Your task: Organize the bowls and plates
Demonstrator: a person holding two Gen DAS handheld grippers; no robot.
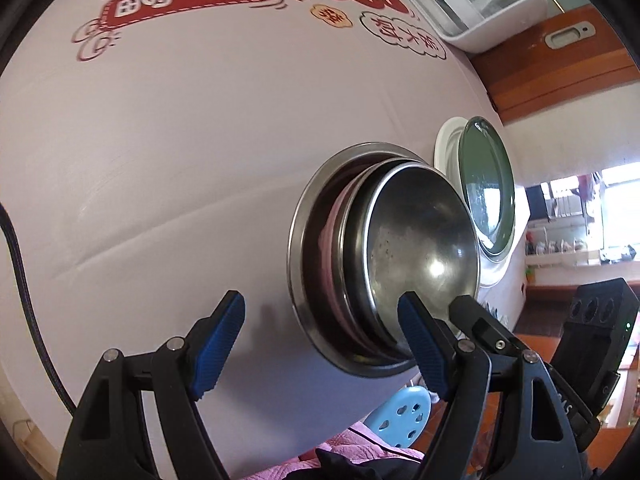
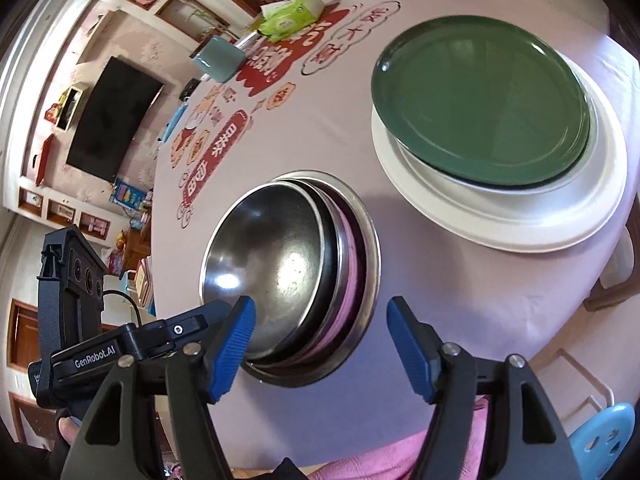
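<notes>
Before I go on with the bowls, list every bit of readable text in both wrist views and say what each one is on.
"GenRobot.AI": white lettering on the black body of the left gripper, seen in the right wrist view.
Chinese characters in red banners and cloud outlines: printed on the tablecloth; large, but upside down or sideways, so I will not transcribe them.
Green packet at the far edge: its print is too small to read.
Bowls and green plate: no markings.

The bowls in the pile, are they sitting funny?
Yes. The top steel bowl sits off-centre in the nested stack, leaning to one side, so a pink bowl shows below. The green plate also lies off-centre on the white plate.
</notes>
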